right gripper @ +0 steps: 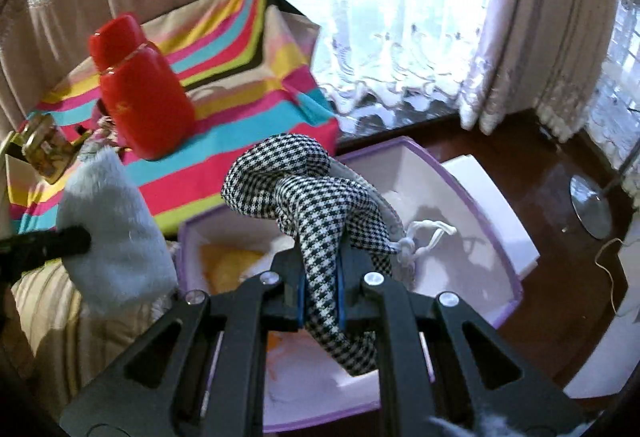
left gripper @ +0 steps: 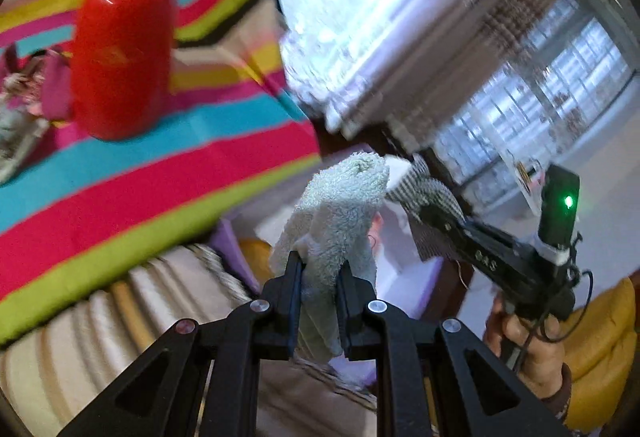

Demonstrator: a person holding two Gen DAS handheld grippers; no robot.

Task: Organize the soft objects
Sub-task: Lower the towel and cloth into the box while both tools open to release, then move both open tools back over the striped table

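Left gripper (left gripper: 319,269) is pinching a pale fluffy towel (left gripper: 340,213), jaws nearly together, pointing downward. Right gripper (right gripper: 321,269) is clamping a houndstooth cloth (right gripper: 316,193) w/ jaws pressed tight, hanging it just above the purple-rimmed box (right gripper: 472,193). A hand (left gripper: 528,341) is gripping the right handle, angled down. Red bottle (right gripper: 140,89) is standing beyond-left on the striped cloth (right gripper: 256,109)

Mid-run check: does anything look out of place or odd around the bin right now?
Only one thing: a hard red bottle stands on the striped cloth among the soft items. Both tongs grip normally, left on the pale towel, right on the houndstooth cloth over the purple-rimmed bin.
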